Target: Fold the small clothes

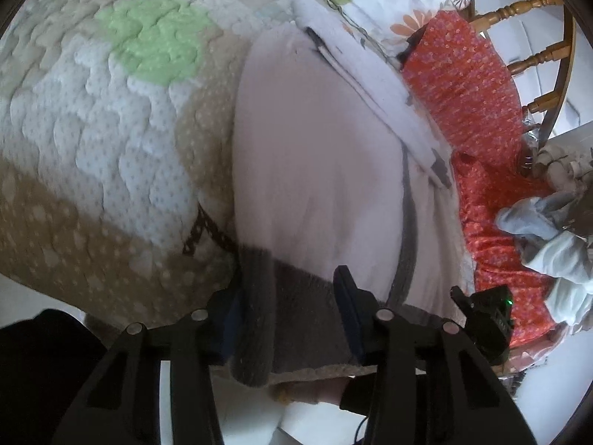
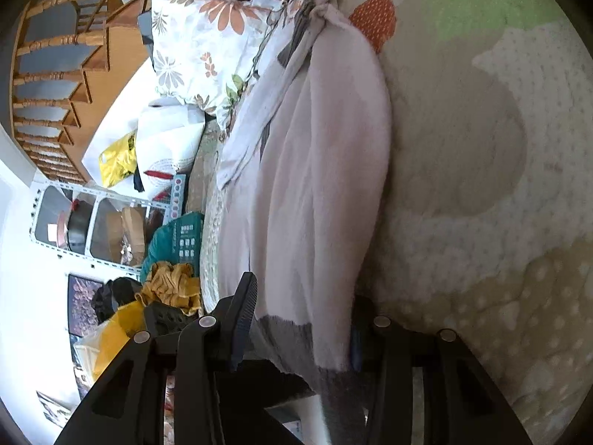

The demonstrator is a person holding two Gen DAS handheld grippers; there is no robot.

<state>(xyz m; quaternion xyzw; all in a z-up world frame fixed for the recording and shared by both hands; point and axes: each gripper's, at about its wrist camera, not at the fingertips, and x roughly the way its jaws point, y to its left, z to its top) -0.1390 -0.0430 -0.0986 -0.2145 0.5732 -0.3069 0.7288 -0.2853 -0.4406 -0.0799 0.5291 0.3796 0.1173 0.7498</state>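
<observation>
A pale pink garment with grey trim point(image 1: 315, 170) lies on a quilted bedspread point(image 1: 111, 129). In the left wrist view my left gripper point(image 1: 292, 315) stands open around the garment's grey hem point(image 1: 296, 304), which lies between the two fingers; the left finger is partly hidden behind the cloth. In the right wrist view the same garment point(image 2: 315, 185) stretches away from my right gripper point(image 2: 300, 333), whose fingers stand apart with the grey hem point(image 2: 333, 389) between them. The right finger is mostly hidden by cloth.
An orange flowered cloth point(image 1: 470, 92) and a floral pillow point(image 2: 200, 44) lie beside the garment. Crumpled white clothes point(image 1: 556, 252) sit at the right. A wooden chair point(image 2: 55, 55), shelving point(image 2: 92, 222) and a pile of yellow cloth point(image 2: 170, 285) stand off the bed.
</observation>
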